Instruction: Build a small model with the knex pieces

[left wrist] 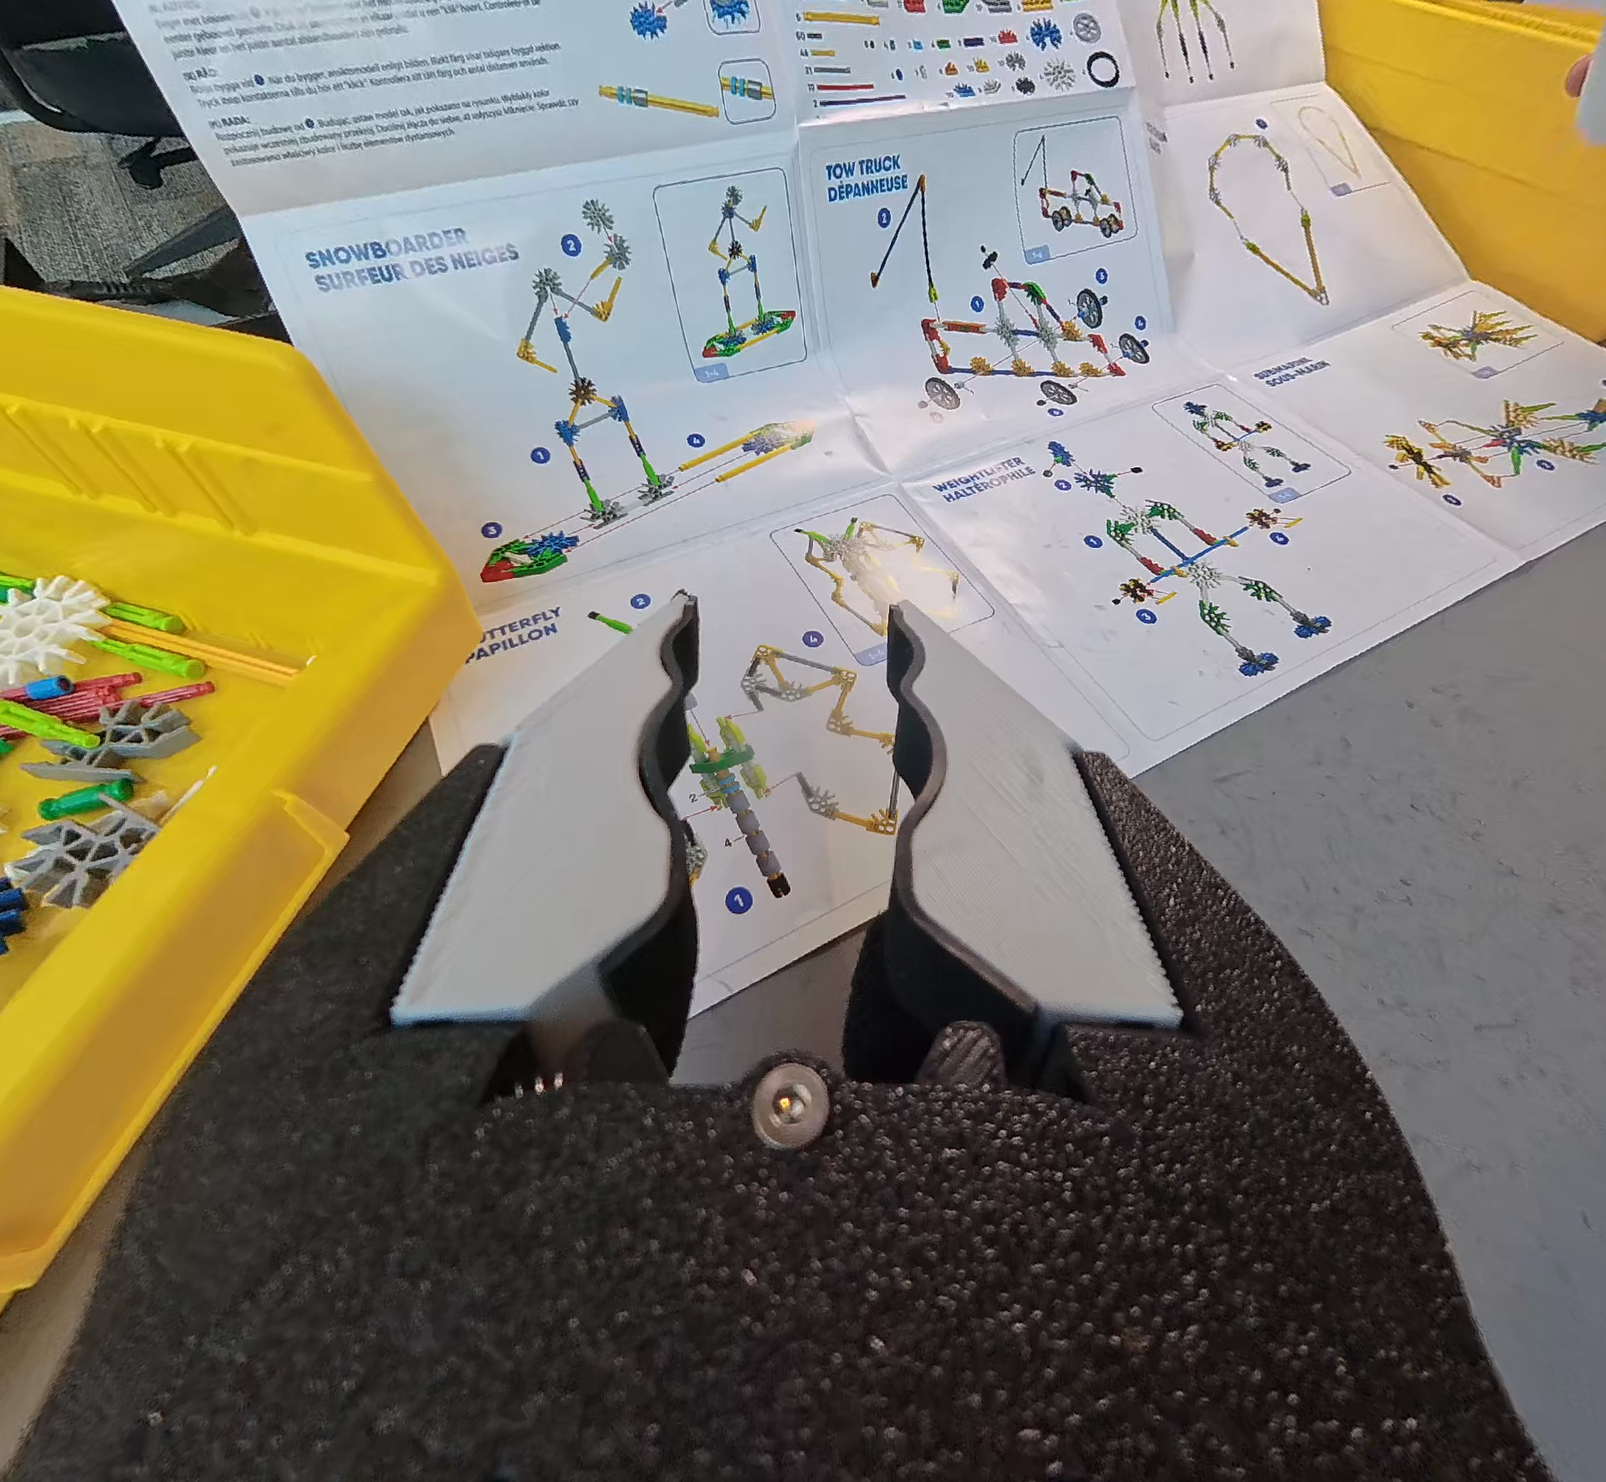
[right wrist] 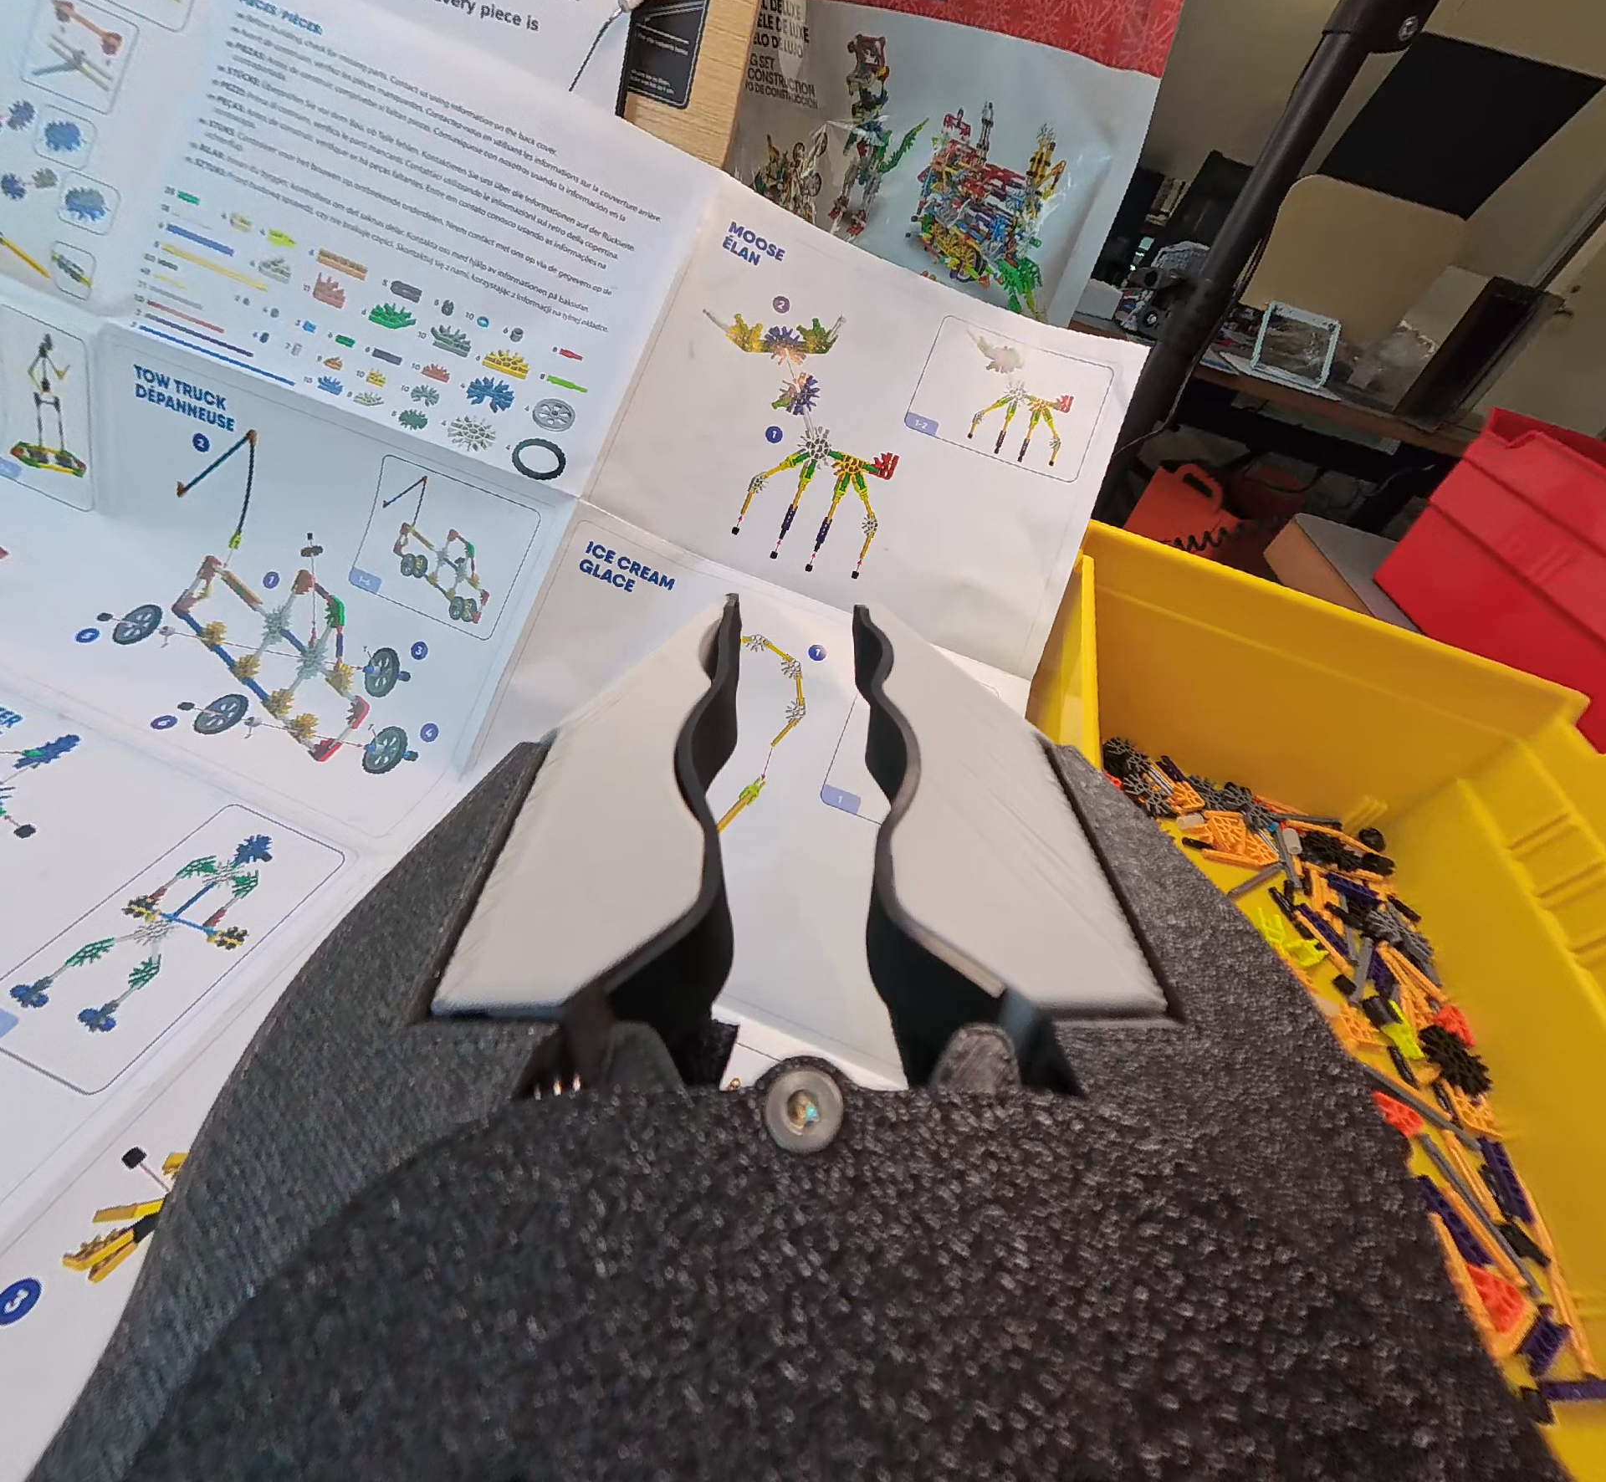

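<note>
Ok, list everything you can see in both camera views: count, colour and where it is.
Instruction sheet: one, white with coloured model drawings, unfolded over the table and propped up behind.
Left bin: one, yellow, left of the sheet; holds green, red, blue, grey and white construction pieces, too many to count.
Right bin: one, yellow, right of the sheet; holds orange, black, purple and grey building pieces, a heap.
Toy box: one, red and white, standing behind the sheet.
Red bins: stacked, far right; count unclear.
Table: one, grey.
Left gripper: grey and black, jaws open, empty, over the sheet.
Right gripper: same, jaws open, empty, over the sheet.
</note>
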The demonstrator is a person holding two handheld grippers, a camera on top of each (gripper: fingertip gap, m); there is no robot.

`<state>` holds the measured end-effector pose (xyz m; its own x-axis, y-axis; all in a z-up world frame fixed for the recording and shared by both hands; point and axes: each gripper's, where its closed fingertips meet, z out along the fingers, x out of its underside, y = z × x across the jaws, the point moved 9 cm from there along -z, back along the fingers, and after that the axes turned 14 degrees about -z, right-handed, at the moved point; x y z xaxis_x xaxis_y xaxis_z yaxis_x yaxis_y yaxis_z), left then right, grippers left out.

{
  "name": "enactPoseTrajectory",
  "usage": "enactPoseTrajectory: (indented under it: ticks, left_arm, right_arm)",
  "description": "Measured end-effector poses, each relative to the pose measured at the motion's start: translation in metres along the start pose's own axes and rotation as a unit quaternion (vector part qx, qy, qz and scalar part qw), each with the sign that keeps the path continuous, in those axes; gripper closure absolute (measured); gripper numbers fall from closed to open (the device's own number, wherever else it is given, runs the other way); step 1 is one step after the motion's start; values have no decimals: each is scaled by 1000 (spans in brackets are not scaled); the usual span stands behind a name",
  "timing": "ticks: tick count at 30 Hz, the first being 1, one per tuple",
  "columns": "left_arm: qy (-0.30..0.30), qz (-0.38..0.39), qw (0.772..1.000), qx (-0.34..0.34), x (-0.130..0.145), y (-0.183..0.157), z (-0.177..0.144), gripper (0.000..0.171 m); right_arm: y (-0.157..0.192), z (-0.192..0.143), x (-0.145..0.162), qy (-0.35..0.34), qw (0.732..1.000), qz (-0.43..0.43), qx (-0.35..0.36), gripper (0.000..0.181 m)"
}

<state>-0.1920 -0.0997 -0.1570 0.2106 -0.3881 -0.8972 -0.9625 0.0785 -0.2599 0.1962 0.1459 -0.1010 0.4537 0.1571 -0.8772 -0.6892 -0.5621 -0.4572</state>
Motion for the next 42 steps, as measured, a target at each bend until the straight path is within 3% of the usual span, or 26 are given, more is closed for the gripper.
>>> enactPoseTrajectory:
  ticks: [42]
  left_arm:
    - [-1,17,1000,-11,-1,4,1,128]
  right_arm:
    - [19,9,8,14,999,-27,-46,156]
